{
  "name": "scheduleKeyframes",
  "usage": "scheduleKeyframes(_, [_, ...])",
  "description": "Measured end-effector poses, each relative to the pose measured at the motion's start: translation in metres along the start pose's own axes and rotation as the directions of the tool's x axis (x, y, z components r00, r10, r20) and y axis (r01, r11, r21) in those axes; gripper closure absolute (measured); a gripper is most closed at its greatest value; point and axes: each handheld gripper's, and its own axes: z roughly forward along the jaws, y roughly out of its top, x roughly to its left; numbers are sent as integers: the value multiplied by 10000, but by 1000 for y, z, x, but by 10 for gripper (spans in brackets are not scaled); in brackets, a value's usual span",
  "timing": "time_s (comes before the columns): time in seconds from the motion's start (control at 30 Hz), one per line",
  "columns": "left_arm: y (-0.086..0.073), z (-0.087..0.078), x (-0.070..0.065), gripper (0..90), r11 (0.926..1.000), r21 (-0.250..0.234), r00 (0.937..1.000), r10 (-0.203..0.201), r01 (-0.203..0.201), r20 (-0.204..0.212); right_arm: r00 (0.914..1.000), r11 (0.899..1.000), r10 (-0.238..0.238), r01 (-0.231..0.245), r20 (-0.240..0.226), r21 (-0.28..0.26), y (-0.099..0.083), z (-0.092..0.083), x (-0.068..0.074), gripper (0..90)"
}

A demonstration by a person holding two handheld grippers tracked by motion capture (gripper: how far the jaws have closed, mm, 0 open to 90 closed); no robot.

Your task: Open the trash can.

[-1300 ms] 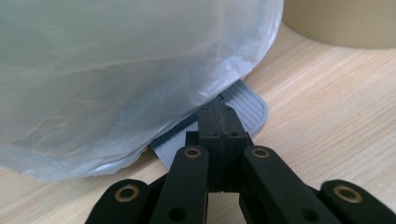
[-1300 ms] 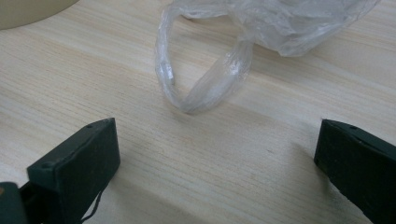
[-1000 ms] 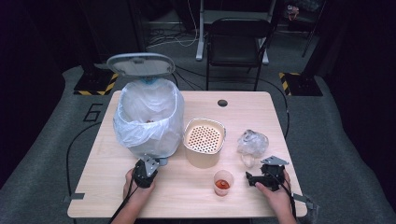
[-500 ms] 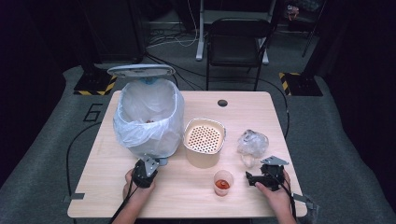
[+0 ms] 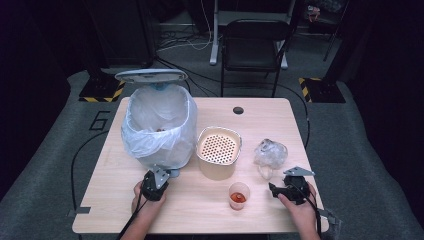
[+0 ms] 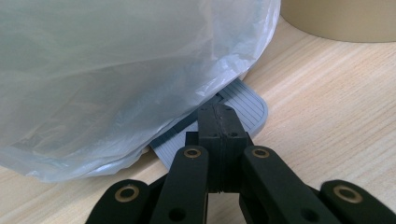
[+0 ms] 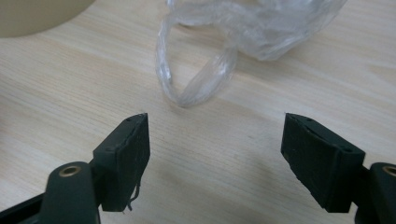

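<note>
A bin (image 5: 160,127) lined with a clear bag stands at the table's left, its grey lid (image 5: 150,75) raised behind it. My left gripper (image 5: 155,182) (image 6: 219,114) is shut, its tips resting on the bin's ribbed grey pedal (image 6: 247,105) under the bag's overhang (image 6: 116,70). A crumpled clear plastic bag (image 5: 270,152) (image 7: 261,23) lies at the right, one looped handle (image 7: 196,88) trailing toward me. My right gripper (image 5: 274,190) (image 7: 217,140) is open near the front edge, just short of that loop. Its jaws have just been closing with nothing between them.
A beige perforated basket (image 5: 217,170) sits mid-table beside the bin. A small clear cup (image 5: 239,195) with something red inside stands between my two hands. A round cable hole (image 5: 238,110) is at the table's back. A chair (image 5: 252,45) stands beyond the table.
The bin's lid has tilted and now looks thinner, more edge-on, than a second ago. Both hands have stayed about where they were.
</note>
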Motion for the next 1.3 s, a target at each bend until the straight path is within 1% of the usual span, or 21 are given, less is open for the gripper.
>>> scheduleKeyframes(0.03, [0,0,0,900,10000,60,10000,21,-21,27,10000,10000,-8,8,28,1,3,-6,0,238])
scheduleKeyframes(0.13, [0,0,0,900,10000,-31,10000,-66,66,-3,10000,10000,-55,55,1,38,5,-11,-1,237])
scheduleKeyframes(0.17, [0,0,0,900,10000,29,10000,12,-12,18,9999,9998,-93,92,63,160,9,-18,-1,237])
scheduleKeyframes(0.2, [0,0,0,900,10000,29,10000,12,-12,18,9999,9998,-93,92,63,160,9,-18,-1,237])
scheduleKeyframes(0.23, [0,-1,-3,900,9996,92,9994,282,-281,-178,10000,9997,-67,66,30,226,13,-24,-1,237])
scheduleKeyframes(0.27, [0,-1,-3,900,9996,92,9994,282,-281,-178,10000,9997,-67,66,30,226,13,-24,-1,237])
scheduleKeyframes(0.3, [0,0,-4,900,9991,70,9986,417,-415,-318,9997,9997,-237,237,-37,61,20,-33,-3,237])
scheduleKeyframes(0.4, [0,-1,-3,900,9994,94,9991,347,-344,-228,9995,9995,-326,326,5,-55,26,-39,-5,237])
scheduleKeyframes(0.43, [0,-1,-3,900,9996,83,9994,286,-285,-187,9994,9993,-350,351,26,-152,34,-45,-7,237])
scheduleKeyframes(0.47, [0,-1,-3,900,9995,93,9994,289,-287,-183,9994,9993,-350,351,26,-152,34,-45,-7,237])
scheduleKeyframes(0.5, [0,0,-3,900,9994,36,9990,346,-346,-288,9993,9990,-360,361,57,-255,42,-48,-9,237])
scheduleKeyframes(0.67, [0,-1,-3,900,9995,89,9994,296,-294,-187,9994,9974,-331,337,96,-630,63,-56,-13,233])
scheduleKeyframes(0.7, [0,-1,-3,900,9996,90,9995,261,-260,-160,9994,9974,-331,337,96,-630,63,-56,-13,233])
scheduleKeyframes(0.8, [0,0,-3,900,9995,44,9991,330,-328,-279,9991,9958,-370,385,193,-830,77,-58,-15,224])
scheduleKeyframes(0.9, [0,-1,-2,900,9997,94,9996,247,-246,-129,9987,9942,-421,447,280,-977,88,-58,-19,215])
scheduleKeyframes(0.97, [0,-1,-3,900,9996,91,9994,280,-278,-182,9990,9938,-317,350,328,-1054,93,-57,-20,201])
scheduleKeyframes(1.1, [0,-1,-4,900,9994,97,9991,348,-346,-221,9986,9943,-374,410,386,-983,105,-45,-23,146])
scheduleKeyframes(1.17, [0,-1,-4,900,9992,103,9990,376,-374,-245,9984,9943,-426,461,378,-957,108,-42,-24,142])
scheduleKeyframes(1.2, [0,-1,-4,900,9992,98,9990,381,-379,-249,9981,9943,-453,490,407,-944,113,-34,-25,139])
scheduleKeyframes(1.27, [0,0,-4,900,9993,48,9987,385,-383,-334,9982,9947,-418,456,433,-917,115,-31,-25,138])
scheduleKeyframes(1.3, [0,0,-5,900,9993,48,9987,385,-384,-338,9981,9954,-431,467,441,-833,119,-25,-27,136])
